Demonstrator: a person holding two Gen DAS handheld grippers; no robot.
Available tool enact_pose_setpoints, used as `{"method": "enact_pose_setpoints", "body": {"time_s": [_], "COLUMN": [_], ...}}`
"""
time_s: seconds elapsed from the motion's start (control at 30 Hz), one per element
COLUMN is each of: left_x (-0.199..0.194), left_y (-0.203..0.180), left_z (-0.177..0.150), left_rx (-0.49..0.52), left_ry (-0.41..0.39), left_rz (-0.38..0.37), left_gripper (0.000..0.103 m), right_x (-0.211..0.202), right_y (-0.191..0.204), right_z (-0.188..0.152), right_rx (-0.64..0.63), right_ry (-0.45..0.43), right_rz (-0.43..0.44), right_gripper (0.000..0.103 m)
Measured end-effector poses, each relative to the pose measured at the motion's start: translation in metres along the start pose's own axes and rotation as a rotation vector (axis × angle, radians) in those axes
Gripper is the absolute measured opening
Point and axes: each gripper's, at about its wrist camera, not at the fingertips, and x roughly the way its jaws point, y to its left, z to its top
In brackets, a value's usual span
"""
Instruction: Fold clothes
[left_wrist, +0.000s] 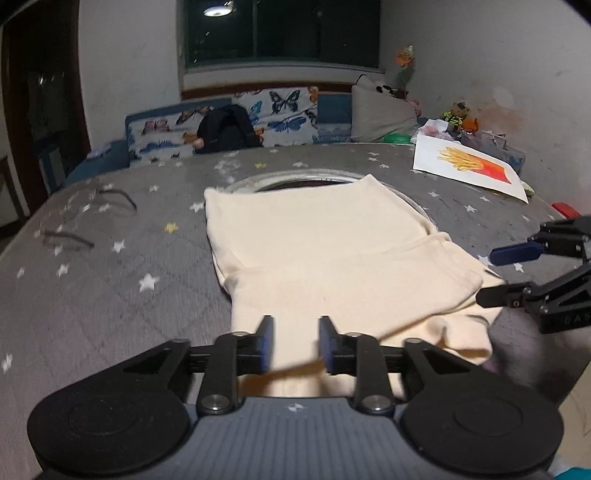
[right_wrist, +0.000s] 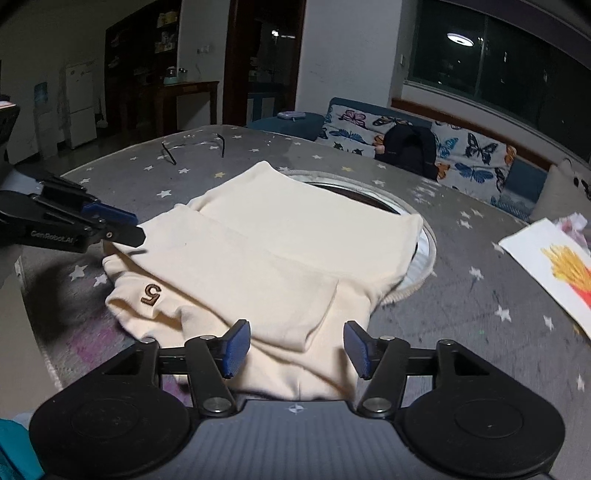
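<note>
A cream garment (left_wrist: 325, 251) lies folded on the grey star-patterned table (left_wrist: 110, 295), its far edge over a round opening (left_wrist: 295, 181). A brown "5" (right_wrist: 151, 293) marks its near left corner. My left gripper (left_wrist: 296, 343) is open, low over the garment's near edge, with cloth showing under the gap between its blue pads. From the right wrist view it (right_wrist: 129, 227) comes in at the garment's (right_wrist: 280, 243) left edge. My right gripper (right_wrist: 297, 349) is open above the near right part of the cloth; in the left wrist view it (left_wrist: 491, 275) stands at the garment's right corner.
Eyeglasses (left_wrist: 114, 195) lie far left on the table. A sheet with a fries picture (left_wrist: 469, 166) lies far right, toys (left_wrist: 458, 114) behind it. A butterfly-print sofa (left_wrist: 280, 114) with a black backpack (left_wrist: 227, 127) and a pillow (left_wrist: 380, 114) stands beyond the table.
</note>
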Motion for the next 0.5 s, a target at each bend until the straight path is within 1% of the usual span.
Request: {"method": "enact_pose_setpoints", "body": {"time_s": [0.07, 0.13, 0.27, 0.37, 0.5], "left_x": [-0.004, -0.009, -0.019, -0.028, -0.033], "left_y": [-0.001, -0.002, -0.003, -0.005, -0.010], "left_z": [-0.002, -0.004, -0.011, -0.022, -0.036], "left_rx": [-0.003, -0.007, 0.020, 0.076, 0.151], "left_ry": [0.003, 0.006, -0.003, -0.011, -0.001], "left_rz": [0.000, -0.001, 0.001, 0.002, 0.005], "left_gripper": [0.037, 0.037, 0.037, 0.037, 0.037], "right_x": [-0.002, -0.005, -0.013, -0.019, -0.024], "right_y": [0.000, 0.003, 0.004, 0.005, 0.008], "right_z": [-0.004, -0.007, -0.014, -0.020, -0.027], "right_rx": [0.009, 0.004, -0.006, -0.013, -0.033], "right_ry": [0.004, 0.004, 0.005, 0.012, 0.029], "right_rz": [0.002, -0.005, -0.019, -0.032, -0.038], "right_gripper": [0.063, 0.067, 0.069, 0.069, 0.071]}}
